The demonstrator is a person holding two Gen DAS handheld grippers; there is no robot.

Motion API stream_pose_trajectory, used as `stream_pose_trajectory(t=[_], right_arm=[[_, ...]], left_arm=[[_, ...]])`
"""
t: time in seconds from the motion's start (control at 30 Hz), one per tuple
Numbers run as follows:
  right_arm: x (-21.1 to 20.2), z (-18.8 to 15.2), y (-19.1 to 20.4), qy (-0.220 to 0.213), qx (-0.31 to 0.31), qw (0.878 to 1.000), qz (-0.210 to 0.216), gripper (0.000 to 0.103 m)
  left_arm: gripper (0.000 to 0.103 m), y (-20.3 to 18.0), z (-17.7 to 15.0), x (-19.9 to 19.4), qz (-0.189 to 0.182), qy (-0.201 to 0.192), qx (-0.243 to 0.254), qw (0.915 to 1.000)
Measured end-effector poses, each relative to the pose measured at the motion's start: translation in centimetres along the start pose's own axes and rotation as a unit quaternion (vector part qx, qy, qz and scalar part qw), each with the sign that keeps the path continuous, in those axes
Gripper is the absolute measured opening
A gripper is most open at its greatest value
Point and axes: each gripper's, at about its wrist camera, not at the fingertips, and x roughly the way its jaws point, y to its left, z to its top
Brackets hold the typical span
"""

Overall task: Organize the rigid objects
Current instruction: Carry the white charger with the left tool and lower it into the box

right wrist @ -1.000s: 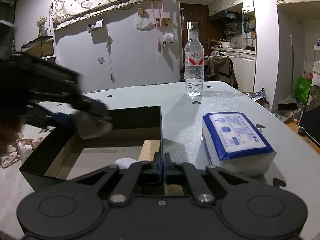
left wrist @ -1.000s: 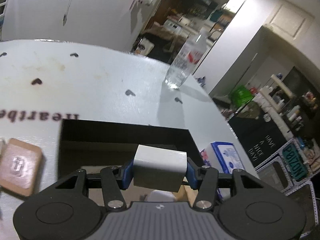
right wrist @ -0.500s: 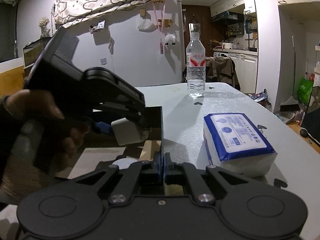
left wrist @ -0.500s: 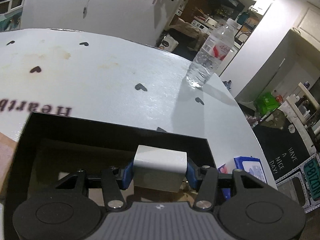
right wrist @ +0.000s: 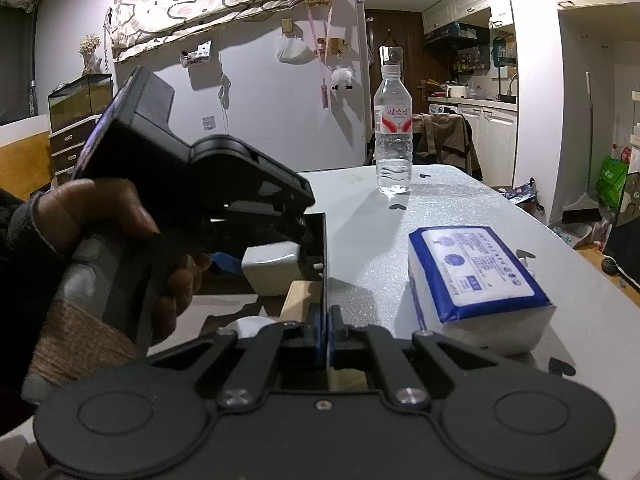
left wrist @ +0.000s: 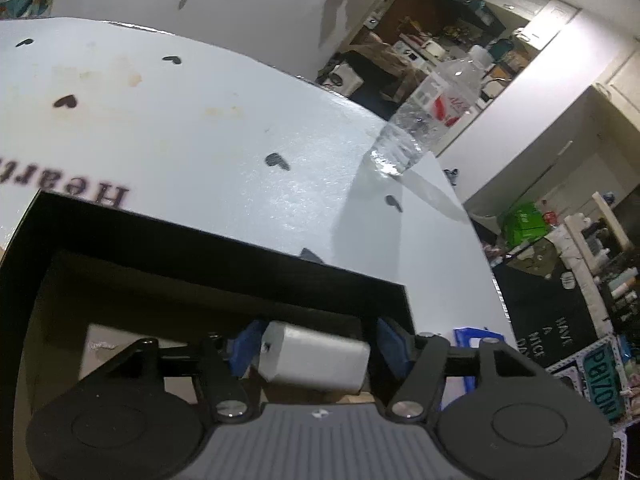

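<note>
A black open box [left wrist: 200, 240] sits on the white table. My left gripper [left wrist: 319, 346] hangs inside it, jaws opening. A white block [left wrist: 316, 360] lies tilted between the blue pads, with a gap at the right pad. The right wrist view shows the same block [right wrist: 270, 268] low in the box beside a wooden block [right wrist: 302, 300] and a white round thing [right wrist: 250, 326]. My right gripper [right wrist: 325, 332] is shut on the box's thin right wall [right wrist: 324, 248]. A hand [right wrist: 100, 216] holds the left gripper.
A clear water bottle [right wrist: 393, 140] stands at the far side of the table. A blue and white tissue pack [right wrist: 476, 280] lies right of the box. The table [left wrist: 180, 128] carries heart marks and lettering. Kitchen clutter lies beyond the table's right edge.
The left gripper moved over the box and sank into it. Its jaws have widened and the white block now tilts loose between them. The right gripper has not moved.
</note>
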Motion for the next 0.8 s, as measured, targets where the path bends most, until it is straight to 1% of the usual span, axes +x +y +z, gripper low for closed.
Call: stream_pose_trajectory(t=[0.1, 0.17, 0.23, 0.33, 0.43, 0.5, 0.53, 0.57, 0.73, 0.8], right_arm=[[0.1, 0.1, 0.0, 0.001, -0.001, 1.0, -0.001, 0.004], [0.1, 0.1, 0.1, 0.002, -0.001, 1.0, -0.002, 0.004], [0.1, 0.0, 0.1, 0.002, -0.002, 1.0, -0.003, 0.004], [0.1, 0.0, 0.1, 0.002, -0.002, 1.0, -0.003, 0.004], [0.0, 0.0, 0.1, 0.002, -0.003, 1.0, -0.004, 0.004], [0.1, 0.0, 0.2, 0.003, -0.003, 1.0, -0.005, 0.004], [0.0, 0.0, 0.2, 0.003, -0.004, 1.0, -0.006, 0.004], [0.0, 0.0, 0.2, 0.003, -0.004, 1.0, -0.006, 0.004], [-0.1, 0.1, 0.2, 0.003, -0.005, 1.0, -0.005, 0.004], [-0.2, 0.1, 0.1, 0.003, -0.005, 1.0, -0.004, 0.004]], left_arm=[[0.067, -0.2, 0.0, -0.5, -0.009, -0.003, 0.007, 0.9999], [0.072, -0.3, 0.0, -0.9, -0.013, -0.007, 0.013, 0.9998], [0.075, -0.4, -0.2, -1.2, -0.015, -0.009, 0.022, 0.9996], [0.075, -0.4, -0.2, -1.6, -0.018, -0.006, 0.03, 0.9994], [0.074, -0.2, -0.3, -1.9, -0.022, 0.001, 0.04, 0.999], [0.065, -0.2, -0.4, -2.1, -0.02, 0.003, 0.047, 0.9987], [0.058, -0.2, -0.4, -2.1, -0.019, 0.009, 0.053, 0.9984], [0.054, -0.3, -0.5, -2.1, -0.017, 0.016, 0.057, 0.9981], [0.051, -0.2, -0.9, -2.7, -0.012, 0.022, 0.071, 0.9971], [0.048, 0.0, -0.9, -3.0, -0.01, 0.026, 0.076, 0.9967]])
